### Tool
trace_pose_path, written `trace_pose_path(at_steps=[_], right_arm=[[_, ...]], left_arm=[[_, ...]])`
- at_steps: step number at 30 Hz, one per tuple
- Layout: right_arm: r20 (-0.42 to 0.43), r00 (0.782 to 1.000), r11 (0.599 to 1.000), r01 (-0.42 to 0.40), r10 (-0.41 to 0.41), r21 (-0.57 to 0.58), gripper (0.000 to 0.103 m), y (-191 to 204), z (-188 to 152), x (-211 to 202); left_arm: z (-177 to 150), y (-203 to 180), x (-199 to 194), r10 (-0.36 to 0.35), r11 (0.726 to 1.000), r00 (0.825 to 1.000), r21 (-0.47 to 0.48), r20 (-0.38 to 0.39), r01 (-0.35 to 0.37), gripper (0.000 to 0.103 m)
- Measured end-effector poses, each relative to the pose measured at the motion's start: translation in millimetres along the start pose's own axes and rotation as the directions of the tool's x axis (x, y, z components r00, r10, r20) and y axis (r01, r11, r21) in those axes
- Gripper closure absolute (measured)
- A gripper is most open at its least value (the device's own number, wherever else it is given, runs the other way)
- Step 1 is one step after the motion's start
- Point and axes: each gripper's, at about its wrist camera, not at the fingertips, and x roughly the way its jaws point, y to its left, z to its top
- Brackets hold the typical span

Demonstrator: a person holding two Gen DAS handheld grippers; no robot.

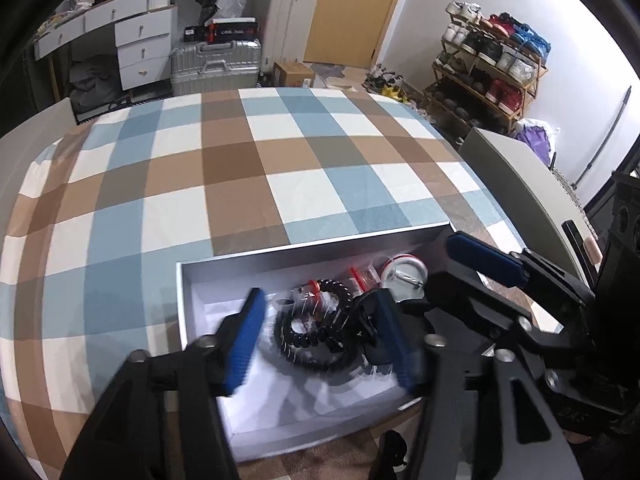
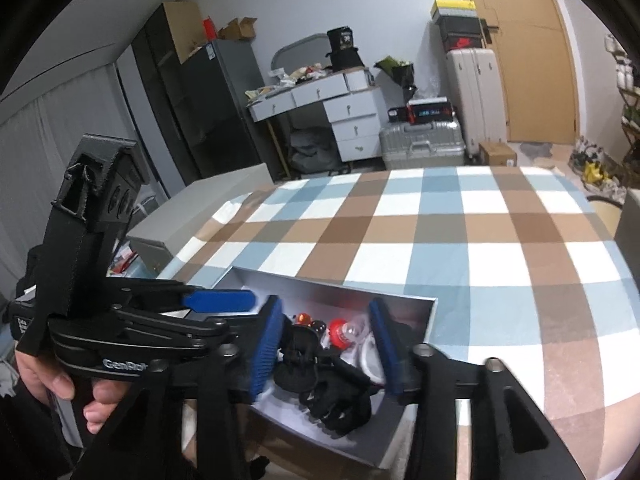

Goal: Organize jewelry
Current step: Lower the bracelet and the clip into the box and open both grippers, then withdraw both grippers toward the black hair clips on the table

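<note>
A white open box (image 1: 192, 280) sits on the checked tablecloth near the front edge; it also shows in the right wrist view (image 2: 424, 316). Inside lie black coiled hair ties (image 1: 316, 332), small clear bags with red bits (image 1: 360, 276) and a round white-and-red piece (image 1: 404, 272). My left gripper (image 1: 320, 340) is open, its blue pads on either side of the coiled ties, over the box. My right gripper (image 2: 326, 344) is open over the same box, above a black tangle of items (image 2: 336, 392) and a red-capped piece (image 2: 340, 332). The right gripper also shows in the left wrist view (image 1: 484, 260).
The checked tablecloth (image 1: 248, 168) covers the table beyond the box. A grey box (image 2: 192, 216) stands at the table's left, and a white board (image 1: 516, 176) at its right. Suitcases, a desk and a shoe rack stand behind the table.
</note>
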Motion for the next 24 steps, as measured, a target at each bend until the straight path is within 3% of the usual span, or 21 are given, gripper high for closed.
trace_pose_path(at_steps=[1, 5, 7, 9, 19, 24], right_arm=[[0.005, 1.0, 1.0, 0.005, -0.005, 0.003, 0.05, 0, -1, -3], [0.009, 1.0, 1.0, 0.009, -0.009, 0.025, 0.049, -3, -1, -10], [0.017, 1.0, 1.0, 0.009, -0.01, 0.028, 0.045, -2, 0, -16], [0.032, 0.999, 0.999, 0.016, -0.017, 0.029, 0.035, 0, 0, -24], [0.078, 0.997, 1.0, 0.016, -0.018, 0.021, 0.025, 14, -2, -59], [0.094, 0.995, 1.0, 0.017, -0.018, 0.015, 0.019, 22, -6, -74]], left_arm=[[-1, 1, -3, 0.008, 1.0, 1.0, -0.01, 0.007, -0.008, 0.036], [-3, 1, -12, 0.018, 1.0, 1.0, -0.016, 0.023, -0.018, 0.036], [-5, -1, -18, 0.033, 0.999, 0.999, -0.016, 0.029, -0.033, 0.036], [-6, -2, -21, 0.047, 0.999, 0.998, -0.016, 0.034, -0.046, 0.036], [-18, -17, -49, 0.083, 0.996, 0.992, 0.012, 0.094, -0.084, 0.034], [-26, -21, -62, 0.084, 0.996, 0.989, 0.016, 0.125, -0.087, 0.022]])
